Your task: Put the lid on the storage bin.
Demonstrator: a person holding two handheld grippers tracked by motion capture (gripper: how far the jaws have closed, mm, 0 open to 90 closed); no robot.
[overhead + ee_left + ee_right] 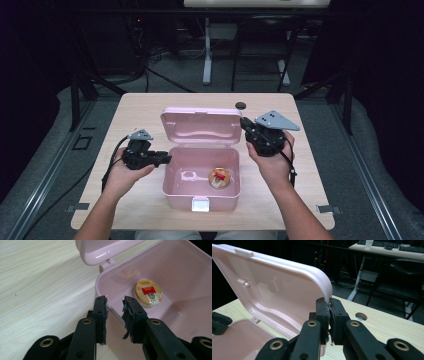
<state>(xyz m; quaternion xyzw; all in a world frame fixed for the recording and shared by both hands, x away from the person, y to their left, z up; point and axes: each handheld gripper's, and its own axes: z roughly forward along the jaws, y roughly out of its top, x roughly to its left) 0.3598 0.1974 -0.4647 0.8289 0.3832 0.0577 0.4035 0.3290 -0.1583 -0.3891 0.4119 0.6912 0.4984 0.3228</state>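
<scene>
Open pink plastic box mid-desk, upright pink lid walling its far side, round tin inside right, bare light wooden desk left and right.

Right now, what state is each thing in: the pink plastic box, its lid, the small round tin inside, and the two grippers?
Pink plastic box: open, upright on the table.
Pink hinged lid: raised, its edge pinched by the right gripper.
Small round gold tin with red label: lying flat on the box floor.
Left gripper: open, jaws astride the box's wall.
Right gripper: shut on the lid's edge.
</scene>
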